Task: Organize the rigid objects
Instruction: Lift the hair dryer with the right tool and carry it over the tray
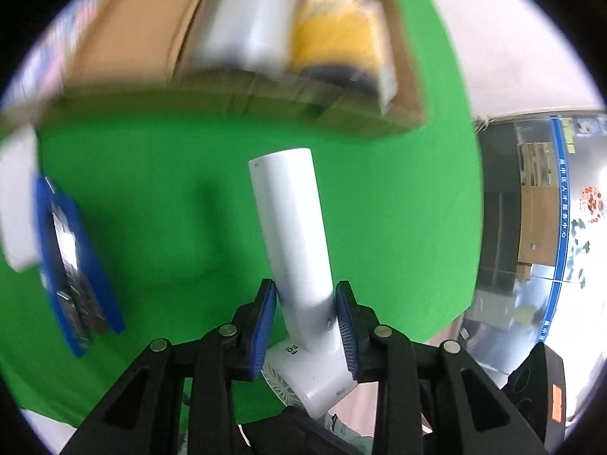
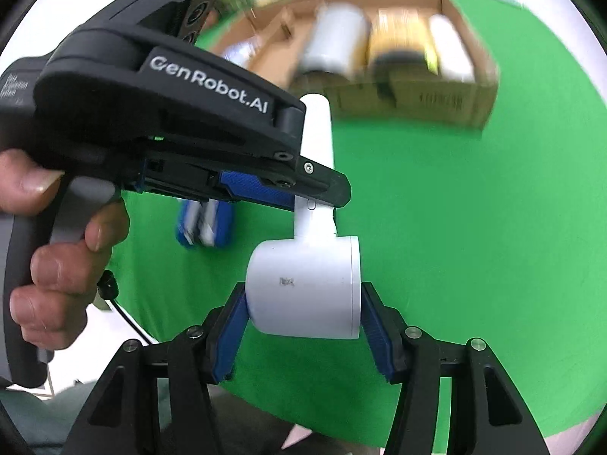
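A white hair dryer (image 1: 288, 208) hangs in the air above the green cloth (image 1: 170, 189), gripped at two places. My left gripper (image 1: 305, 292) is shut on the lower part of its long handle, blue pads pressing both sides. In the right wrist view my right gripper (image 2: 303, 303) is shut on the dryer's short round barrel (image 2: 307, 265). The left gripper (image 2: 318, 193) comes in there from the left, held by a person's hand (image 2: 57, 265), and clamps the handle just above the barrel. The handle's free end points toward the box.
An open cardboard box (image 2: 436, 98) stands at the far side of the cloth, blurred, with white cylinders (image 2: 337, 41) and a yellow item (image 2: 402, 38) inside. A blue and silver object (image 2: 205, 223) lies on the cloth to the left. The cloth (image 2: 455, 227) ends at pale floor.
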Demonstrator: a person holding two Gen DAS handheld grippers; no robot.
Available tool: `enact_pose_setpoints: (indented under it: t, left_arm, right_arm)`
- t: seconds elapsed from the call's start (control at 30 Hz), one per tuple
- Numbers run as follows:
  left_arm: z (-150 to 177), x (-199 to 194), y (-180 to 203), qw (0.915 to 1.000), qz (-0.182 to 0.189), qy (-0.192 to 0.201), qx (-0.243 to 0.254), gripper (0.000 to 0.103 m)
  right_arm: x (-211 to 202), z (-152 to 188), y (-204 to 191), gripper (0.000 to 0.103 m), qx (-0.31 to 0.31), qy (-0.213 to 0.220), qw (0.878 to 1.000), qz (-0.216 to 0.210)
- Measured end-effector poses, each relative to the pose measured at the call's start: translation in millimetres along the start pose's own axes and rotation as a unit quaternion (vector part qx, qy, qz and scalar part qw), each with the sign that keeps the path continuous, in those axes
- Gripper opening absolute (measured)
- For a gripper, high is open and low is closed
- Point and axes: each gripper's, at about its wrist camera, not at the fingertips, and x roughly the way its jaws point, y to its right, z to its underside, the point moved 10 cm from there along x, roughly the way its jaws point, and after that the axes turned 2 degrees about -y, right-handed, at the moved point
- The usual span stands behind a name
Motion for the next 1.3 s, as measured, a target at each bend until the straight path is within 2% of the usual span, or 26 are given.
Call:
enact_pose_setpoints:
  t: [0.13,0.2,0.3,0.4,0.47,0.5,0.6,0.8,0.97,1.17,1.3]
  left_arm:
    - [-30.0,-71.1,32.9,0.9963,-0.007,0.079,0.033,0.031]
    - [-42.4,-108.7,43.8,0.9917,-0.01,0.12,0.046,0.031]
    - [-52.1,-145.5,58.2,0.985,-0.013,0.163,0.056,0.031]
    - [-60.5,-176.3,57.1,0.9798,-0.017,0.189,0.064,0.031]
    - [-65.5,-191.8,49.5,0.9773,-0.023,0.2,0.067,0.031]
    - [-64.2,-194.8,49.1,0.9763,-0.027,0.204,0.068,0.031]
    - [-71.5,-206.5,36.7,0.9753,-0.035,0.208,0.066,0.03]
    - [-98.6,-217.3,-7.2,0.9789,-0.032,0.193,0.06,0.03]
    - [-119.7,-204.3,-35.3,0.985,-0.012,0.161,0.062,0.03]
    - [-142.8,-180.3,-63.8,0.9895,0.014,0.132,0.058,0.03]
    - [-158.0,-165.0,-96.7,0.9928,0.013,0.113,0.039,0.03]
  right_arm:
    - [-49.6,-42.7,-12.5,0.055,-0.016,0.058,0.998,-0.014]
    - [-81.3,-69.7,-22.4,0.055,-0.034,0.093,0.995,-0.017]
    - [-95.7,-109.9,-56.8,0.055,-0.052,0.12,0.991,-0.022]
    - [-116.0,-130.8,-76.0,0.055,-0.067,0.136,0.988,-0.027]
    - [-114.9,-150.3,-94.4,0.055,-0.074,0.141,0.987,-0.031]
    - [-105.0,-142.8,-119.3,0.055,-0.075,0.142,0.987,-0.032]
    - [-93.9,-161.9,-145.0,0.055,-0.076,0.135,0.987,-0.04]
    - [-50.5,-201.7,-185.2,0.055,-0.05,0.102,0.992,-0.051]
    - [-6.8,-224.3,-196.9,0.055,-0.021,0.06,0.997,-0.043]
    - [52.6,-243.1,-189.6,0.055,0.016,0.008,0.999,-0.029]
    - [96.8,-256.7,-191.1,0.055,0.044,-0.025,0.998,-0.047]
